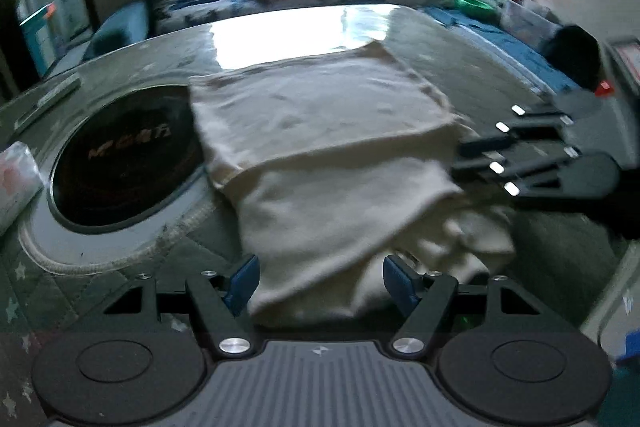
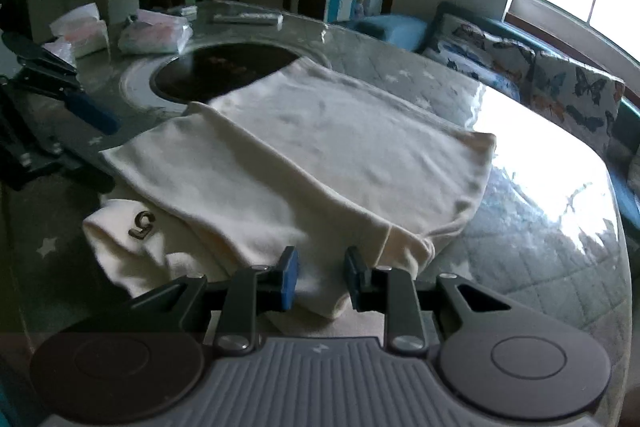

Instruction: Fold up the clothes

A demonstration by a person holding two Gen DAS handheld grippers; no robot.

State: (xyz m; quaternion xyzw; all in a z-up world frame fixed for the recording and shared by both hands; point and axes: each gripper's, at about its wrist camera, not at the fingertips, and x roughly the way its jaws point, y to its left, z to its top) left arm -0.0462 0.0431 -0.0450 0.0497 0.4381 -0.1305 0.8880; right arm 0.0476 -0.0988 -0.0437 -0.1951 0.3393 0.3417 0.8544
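Below, the left tongs (image 1: 320, 281) stand spread wide with the near edge of a cream garment (image 1: 320, 147) between their blue pads (image 1: 242, 281), not pinched, while the right tongs (image 2: 318, 279) are parted more narrowly around another corner of the same cloth, gripping nothing. Partly folded, the garment lies flat on the glass-topped table (image 2: 540, 227), its long axis running from the tongs toward a dark round cooktop (image 2: 224, 71), with a bunched end bearing a "5" (image 2: 142, 225) nearest the left tongs.
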